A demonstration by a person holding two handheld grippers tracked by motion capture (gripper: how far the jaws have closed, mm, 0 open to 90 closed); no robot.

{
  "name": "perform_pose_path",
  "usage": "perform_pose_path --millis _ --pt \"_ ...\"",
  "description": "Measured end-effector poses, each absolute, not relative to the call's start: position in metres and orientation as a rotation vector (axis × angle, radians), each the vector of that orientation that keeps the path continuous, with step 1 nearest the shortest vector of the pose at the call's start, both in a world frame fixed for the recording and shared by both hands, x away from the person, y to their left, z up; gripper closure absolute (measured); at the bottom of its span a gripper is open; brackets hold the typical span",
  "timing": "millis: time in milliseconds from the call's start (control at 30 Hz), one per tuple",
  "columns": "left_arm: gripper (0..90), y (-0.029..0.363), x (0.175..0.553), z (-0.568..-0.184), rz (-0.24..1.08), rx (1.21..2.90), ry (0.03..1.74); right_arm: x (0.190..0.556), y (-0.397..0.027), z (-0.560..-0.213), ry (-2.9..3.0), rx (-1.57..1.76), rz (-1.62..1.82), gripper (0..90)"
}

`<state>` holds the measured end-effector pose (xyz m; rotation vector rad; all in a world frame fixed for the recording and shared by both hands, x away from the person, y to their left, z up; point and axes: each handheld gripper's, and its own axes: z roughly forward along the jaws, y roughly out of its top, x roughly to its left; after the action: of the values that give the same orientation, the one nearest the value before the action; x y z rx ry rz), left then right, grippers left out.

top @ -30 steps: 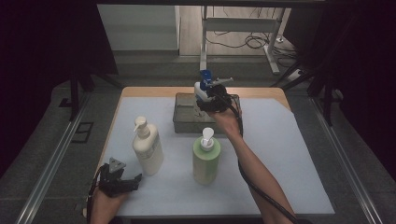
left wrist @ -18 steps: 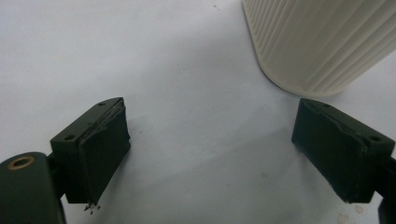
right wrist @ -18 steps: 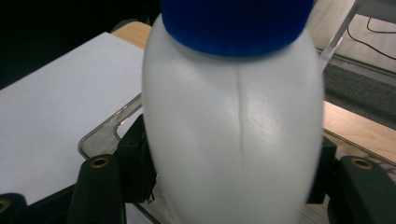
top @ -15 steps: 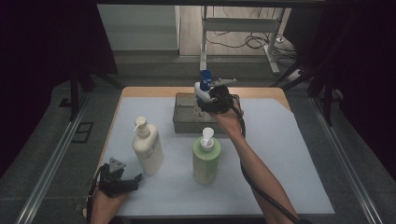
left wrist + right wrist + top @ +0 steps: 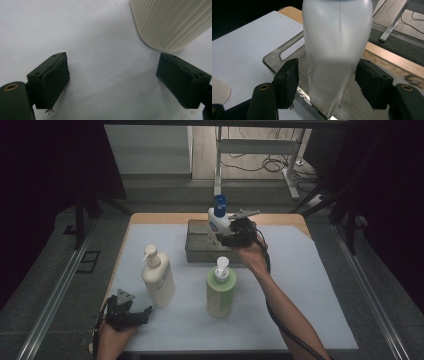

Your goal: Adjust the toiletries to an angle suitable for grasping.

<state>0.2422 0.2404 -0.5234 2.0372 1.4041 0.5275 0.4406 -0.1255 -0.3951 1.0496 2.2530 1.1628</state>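
Note:
A white bottle with a blue cap point(image 5: 216, 220) stands upright in the metal tray point(image 5: 197, 247) at the back of the table. My right gripper point(image 5: 227, 232) reaches in from the right and brackets it. In the right gripper view the bottle point(image 5: 337, 50) sits between the jaws of the gripper point(image 5: 327, 75), with a small gap on each side, so the gripper is open. At the front left, my left gripper point(image 5: 142, 312) rests low on the white mat. It stands wide open point(image 5: 112, 72) and holds nothing. The ribbed base of the cream pump bottle point(image 5: 170, 22) lies just ahead of it.
A cream pump bottle point(image 5: 157, 277) and a green pump bottle point(image 5: 221, 287) stand upright mid-table on the white mat point(image 5: 310, 285). The tray's handle slot point(image 5: 284, 53) faces the mat. Dark floor and rails surround the table.
My right hand has drawn back a little toward the near right, while the white bottle stays put in the tray. The left gripper has not moved.

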Motion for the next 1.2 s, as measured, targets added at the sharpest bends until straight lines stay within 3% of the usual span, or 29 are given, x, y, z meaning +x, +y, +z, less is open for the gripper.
perform_pose_path --millis 500,833,1067,1200 --pt "10.8 0.24 0.242 -0.523 0.526 2.038 1.405 0.425 -0.151 -0.407 2.296 1.085 1.171 47.1" --pt "10.8 0.24 0.242 -0.523 0.526 2.038 1.405 0.438 -0.161 -0.421 2.273 1.15 1.124 75.2" --pt "10.8 0.24 0.242 -0.523 0.526 2.038 1.405 0.45 -0.157 -0.43 2.273 1.178 1.092 88.9" --pt "10.8 0.24 0.242 -0.523 0.526 2.038 1.405 0.456 -0.15 -0.435 2.28 1.183 1.062 89.5"
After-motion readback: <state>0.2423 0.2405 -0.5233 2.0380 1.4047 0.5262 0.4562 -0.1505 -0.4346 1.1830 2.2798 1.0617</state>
